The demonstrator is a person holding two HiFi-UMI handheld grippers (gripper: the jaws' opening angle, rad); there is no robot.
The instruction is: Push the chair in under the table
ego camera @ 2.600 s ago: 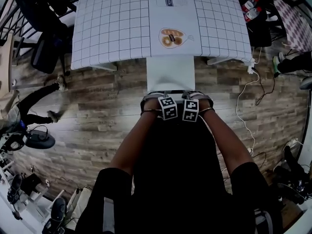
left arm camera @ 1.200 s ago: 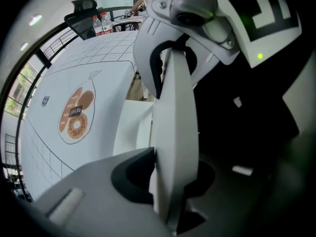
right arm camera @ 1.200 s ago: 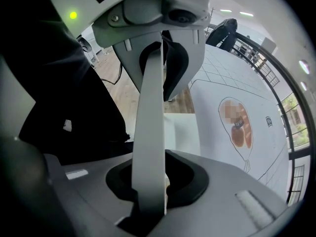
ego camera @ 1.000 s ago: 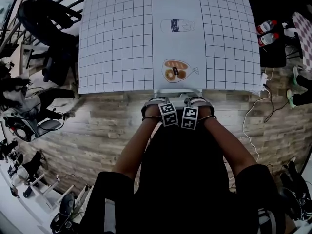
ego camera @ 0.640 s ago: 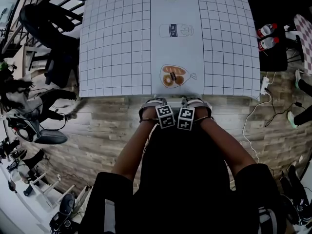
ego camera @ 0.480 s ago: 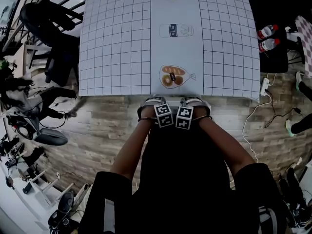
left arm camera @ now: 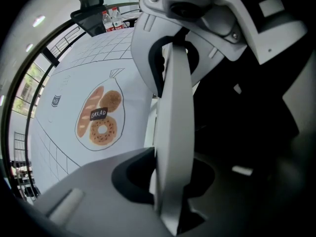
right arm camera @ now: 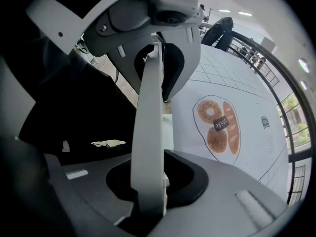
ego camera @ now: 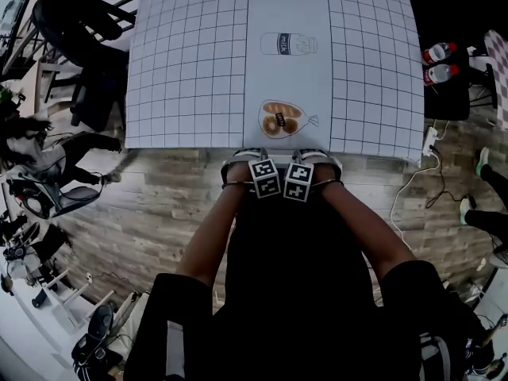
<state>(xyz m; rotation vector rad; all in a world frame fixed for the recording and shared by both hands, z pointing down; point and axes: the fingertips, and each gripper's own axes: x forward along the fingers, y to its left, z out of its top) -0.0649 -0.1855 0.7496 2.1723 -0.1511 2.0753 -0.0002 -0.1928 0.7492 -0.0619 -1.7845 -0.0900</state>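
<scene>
The chair's thin white backrest (left arm camera: pixel 174 132) runs edge-on between the jaws of my left gripper (left arm camera: pixel 170 107), which is shut on its top edge. My right gripper (right arm camera: pixel 150 107) is shut on the same backrest (right arm camera: pixel 148 147) just beside it. In the head view both grippers, left (ego camera: pixel 242 163) and right (ego camera: pixel 319 163), sit side by side right against the near edge of the table (ego camera: pixel 190 70). The table wears a white grid cloth with a printed bread bag (ego camera: pixel 282 119) and milk bottle. The chair's seat is hidden under the table.
Black chairs (ego camera: pixel 75 30) stand off the table's left corner. A person's legs (ego camera: pixel 75 145) show on the left. Two bottles (ego camera: pixel 438 54) lie at the right, and a power strip with white cables (ego camera: pixel 431 140) lies on the wooden floor.
Both grippers and the backrest have slid toward the table. The white seat, earlier visible between table and grippers, has gone under the tabletop, and the grippers now meet the table's edge.
</scene>
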